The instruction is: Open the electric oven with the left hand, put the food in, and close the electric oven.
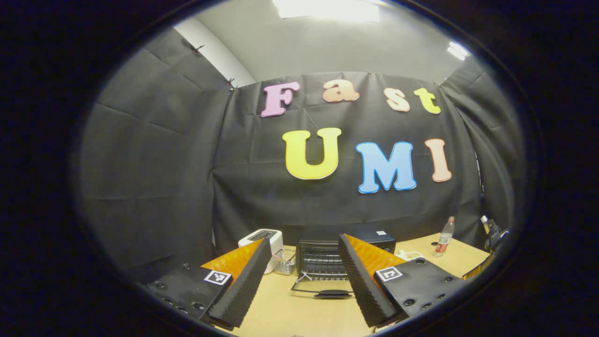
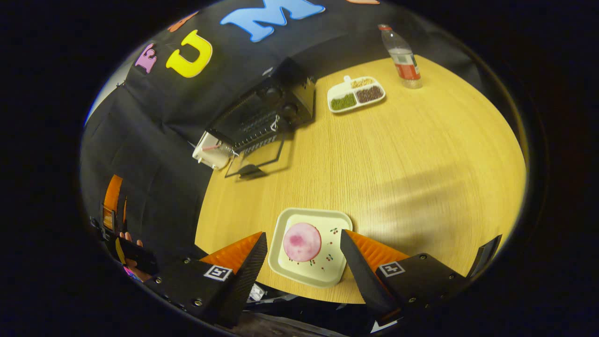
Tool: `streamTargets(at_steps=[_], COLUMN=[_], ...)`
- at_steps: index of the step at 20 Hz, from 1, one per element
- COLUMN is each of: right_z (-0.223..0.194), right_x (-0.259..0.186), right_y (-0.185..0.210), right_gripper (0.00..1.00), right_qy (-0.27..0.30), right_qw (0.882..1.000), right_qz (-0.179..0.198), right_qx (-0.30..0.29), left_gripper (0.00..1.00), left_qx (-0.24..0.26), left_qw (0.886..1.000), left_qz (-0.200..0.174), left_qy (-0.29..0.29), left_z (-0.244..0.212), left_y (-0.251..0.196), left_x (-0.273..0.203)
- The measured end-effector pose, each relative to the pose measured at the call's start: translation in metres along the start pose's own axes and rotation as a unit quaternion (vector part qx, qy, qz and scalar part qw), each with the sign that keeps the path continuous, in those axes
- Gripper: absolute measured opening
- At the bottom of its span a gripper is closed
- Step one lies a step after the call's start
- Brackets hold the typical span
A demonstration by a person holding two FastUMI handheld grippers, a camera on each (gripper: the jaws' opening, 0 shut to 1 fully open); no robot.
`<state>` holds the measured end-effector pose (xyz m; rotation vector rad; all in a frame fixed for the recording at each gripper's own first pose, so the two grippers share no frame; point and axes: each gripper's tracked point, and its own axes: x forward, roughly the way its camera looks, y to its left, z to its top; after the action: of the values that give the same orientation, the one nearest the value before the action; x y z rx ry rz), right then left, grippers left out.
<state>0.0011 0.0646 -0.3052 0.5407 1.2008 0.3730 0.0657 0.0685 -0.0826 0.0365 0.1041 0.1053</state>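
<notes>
Jaws of both the left gripper [image 1: 304, 271] and right gripper [image 2: 303, 262] are standing open, empty. Oven [image 1: 327, 255], lower centre, is already open; food [image 2: 302, 241], lower centre on its plate [image 2: 323, 271], is awaiting loading, then closing.

Ceiling panel [image 1: 326, 9] glares overhead; soft shadows on table [image 2: 421, 154]; strong fisheye edge warp.

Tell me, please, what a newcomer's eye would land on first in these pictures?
Probably the pink round food on its square plate at the wooden table's near edge, framed by the open right tongs. Next, the black electric oven by the back wall, its glass door dropped open, in front of the open left tongs.
</notes>
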Motion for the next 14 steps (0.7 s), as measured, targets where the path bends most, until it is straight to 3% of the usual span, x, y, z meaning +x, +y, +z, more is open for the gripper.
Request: streamTargets(at_steps=[3,6,7,8,9,10,11,12,13,14], right_z=[-0.015,-0.027,-0.031,-0.038,-0.042,-0.046,-0.046,-0.044,-0.041,-0.042], right_x=[0.013,0.022,0.024,0.025,0.029,0.032,0.033,0.037,0.036,0.039], right_y=[-0.018,-0.038,-0.041,-0.042,-0.043,-0.045,-0.045,-0.045,-0.043,-0.042], right_gripper=[0.96,0.96,0.96,0.87,0.95,0.83,0.78,0.61,0.54,0.41], right_qy=[0.048,0.082,0.097,0.111,0.121,0.131,0.133,0.132,0.132,0.135], right_qw=[0.999,0.996,0.994,0.993,0.992,0.99,0.99,0.99,0.989,0.989], right_qz=[-0.019,-0.044,-0.046,-0.043,-0.041,-0.038,-0.038,-0.036,-0.032,-0.028], right_qx=[-0.004,-0.005,0.0,0.006,0.016,0.025,0.033,0.042,0.05,0.055], left_gripper=[0.92,1.0,0.97,0.97,0.97,0.97,0.97,1.0,0.97,1.0], left_qx=[0.0,0.0,-0.001,-0.002,-0.003,-0.004,-0.005,-0.006,-0.008,-0.01], left_qw=[1.0,1.0,1.0,1.0,0.999,0.999,0.999,0.999,0.999,0.999], left_qz=[0.011,0.021,0.024,0.026,0.029,0.033,0.037,0.039,0.042,0.043], left_qy=[0.006,0.011,0.012,0.014,0.014,0.015,0.014,0.016,0.017,0.019], left_z=[-0.006,-0.011,-0.012,-0.013,-0.013,-0.015,-0.015,-0.016,-0.016,-0.017], left_y=[0.006,0.011,0.012,0.012,0.013,0.015,0.017,0.017,0.018,0.019], left_x=[-0.002,-0.006,-0.007,-0.006,-0.006,-0.007,-0.006,-0.007,-0.008,-0.008])
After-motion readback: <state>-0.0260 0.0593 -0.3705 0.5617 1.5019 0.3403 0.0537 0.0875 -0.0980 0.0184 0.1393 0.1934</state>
